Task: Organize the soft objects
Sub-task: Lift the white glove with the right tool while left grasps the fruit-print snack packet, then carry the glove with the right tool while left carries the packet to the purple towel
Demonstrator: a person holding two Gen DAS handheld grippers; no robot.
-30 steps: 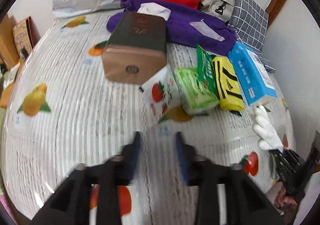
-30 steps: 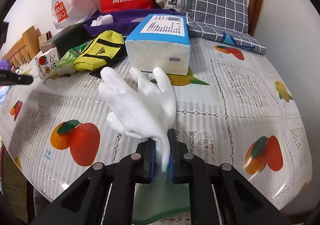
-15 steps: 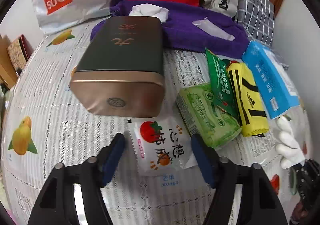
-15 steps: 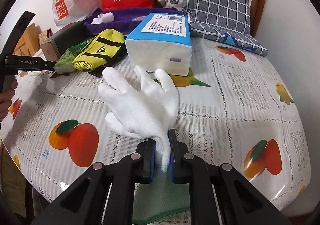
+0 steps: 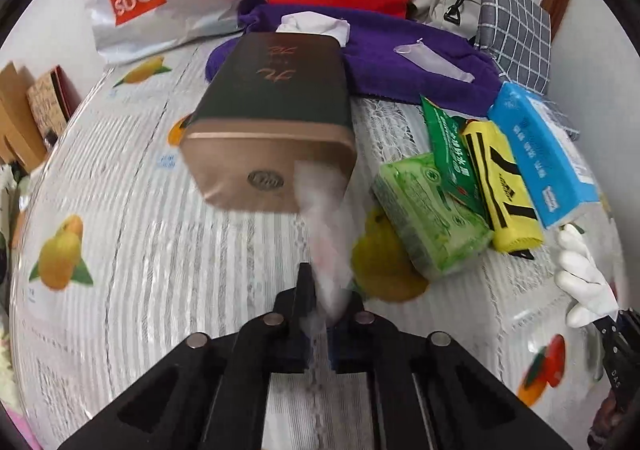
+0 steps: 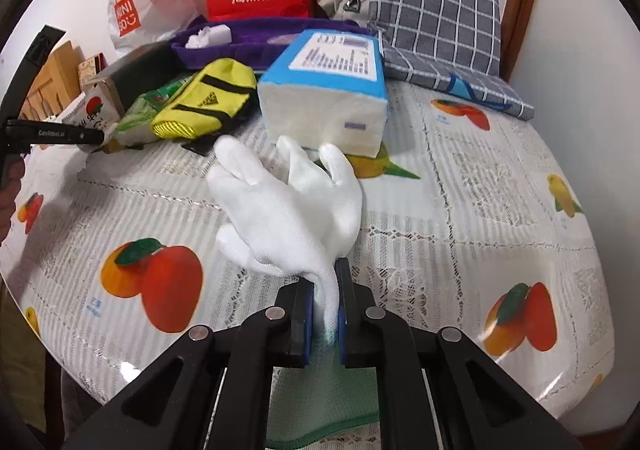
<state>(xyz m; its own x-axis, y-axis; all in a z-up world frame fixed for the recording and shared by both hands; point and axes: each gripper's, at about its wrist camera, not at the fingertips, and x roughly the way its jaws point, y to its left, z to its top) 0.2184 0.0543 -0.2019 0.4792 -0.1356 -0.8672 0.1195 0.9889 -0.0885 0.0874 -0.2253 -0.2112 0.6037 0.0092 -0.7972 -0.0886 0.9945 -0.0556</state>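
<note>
A crumpled white tissue (image 5: pixel 312 24) is held in the purple fabric tray (image 5: pixel 400 62) on the desk (image 5: pixel 132 234). The white tomato-print soft packet (image 5: pixel 324 246), just closed upon, is clenched by the left gripper (image 5: pixel 320 298). The white fabric glove (image 6: pixel 288 210) is grasped by the right gripper (image 6: pixel 324 290).

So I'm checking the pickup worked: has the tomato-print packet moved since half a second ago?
Yes. The tomato-print packet has tipped up off the tablecloth against the brown tin, pinched in the left tool.
</note>
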